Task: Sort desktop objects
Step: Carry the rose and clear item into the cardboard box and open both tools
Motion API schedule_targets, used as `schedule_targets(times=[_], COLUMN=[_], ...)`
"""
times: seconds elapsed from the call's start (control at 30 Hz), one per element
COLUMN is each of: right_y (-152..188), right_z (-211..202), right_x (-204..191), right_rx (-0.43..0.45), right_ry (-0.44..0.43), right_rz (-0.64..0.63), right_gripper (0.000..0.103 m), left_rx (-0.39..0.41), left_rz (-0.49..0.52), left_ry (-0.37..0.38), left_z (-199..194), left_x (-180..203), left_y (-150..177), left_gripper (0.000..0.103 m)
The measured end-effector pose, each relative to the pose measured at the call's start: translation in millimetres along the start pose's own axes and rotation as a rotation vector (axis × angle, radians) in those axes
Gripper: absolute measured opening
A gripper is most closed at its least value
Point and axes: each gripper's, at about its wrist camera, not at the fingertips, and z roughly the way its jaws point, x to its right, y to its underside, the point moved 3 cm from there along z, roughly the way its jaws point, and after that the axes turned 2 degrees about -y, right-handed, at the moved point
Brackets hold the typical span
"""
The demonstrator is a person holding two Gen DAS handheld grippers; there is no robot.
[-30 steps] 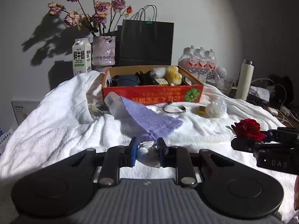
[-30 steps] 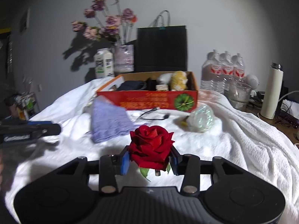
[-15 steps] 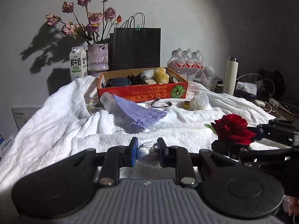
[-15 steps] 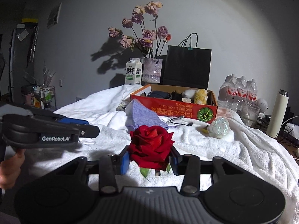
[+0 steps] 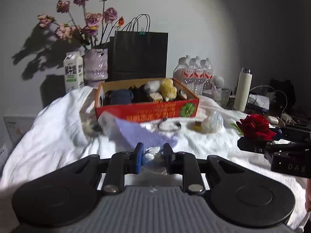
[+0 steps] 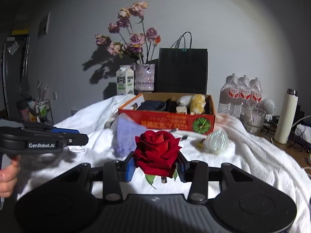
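We note the left gripper (image 5: 152, 157) pinching a crumpled clear plastic wrapper (image 5: 153, 160) between its jaws, the right gripper (image 6: 156, 164) clamping a red fabric rose (image 6: 157, 151) between its own.

A plain grey wall (image 6: 233, 38) fills the view from nine to three o'clock, lit brightest at centre and dark toward the edges. Dried flowers (image 6: 132, 36) cast a hard shadow (image 6: 97, 66) on it toward nine o'clock. A wooden desktop (image 6: 291, 151) shows at three o'clock

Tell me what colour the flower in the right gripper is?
Deep red. The rose with green leaves underneath shows best in the right wrist view.
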Motion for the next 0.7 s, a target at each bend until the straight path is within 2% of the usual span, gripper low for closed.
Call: schedule_targets(times=[0.2, 0.3, 0.37, 0.4, 0.47, 0.6, 0.67, 0.7], right_y=[-60.4, -92.0, -111.9, -119.7, -132.2, -134.1, -127.4, -122.8], right_z=[49.4, 90.2, 123.1, 142.5, 183.0, 266.0, 298.0, 310.1], right_x=[39.4, 60.7, 78.9, 88.5, 107.2, 131.4, 138.3, 138.2], right_rx=[0.046, 0.029, 0.002, -0.024, -0.093, -0.293, -0.382, -0.416], right_ry=[-0.024, -0.001, -0.005, -0.005, -0.004, -0.002, 0.043, 0.073], right_rz=[-0.017, -0.03, 0.0, 0.019, 0.06, 0.116, 0.129, 0.096], right_gripper=[0.041, 0.042, 0.042, 0.042, 0.042, 0.042, 0.042, 0.042], left_rx=[0.056, 0.0, -0.048, -0.055, -0.085, -0.202, -0.242, -0.254], left_rz=[-0.02, -0.115, -0.185, -0.174, -0.172, -0.195, -0.214, -0.214], left_ry=[0.015, 0.06, 0.06, 0.079, 0.059, 0.013, -0.012, -0.019], left_z=[58.4, 104.3, 138.9, 155.8, 194.1, 271.9, 301.2, 312.1], left_x=[-16.4, -34.0, -44.6, -46.0, -48.8, -52.3, -51.9, -51.4], left_y=[-65.1, -99.1, -118.1, -126.1, -138.9, -147.5, -144.9, -142.5], left_gripper=[0.023, 0.023, 0.023, 0.023, 0.023, 0.023, 0.023, 0.025])
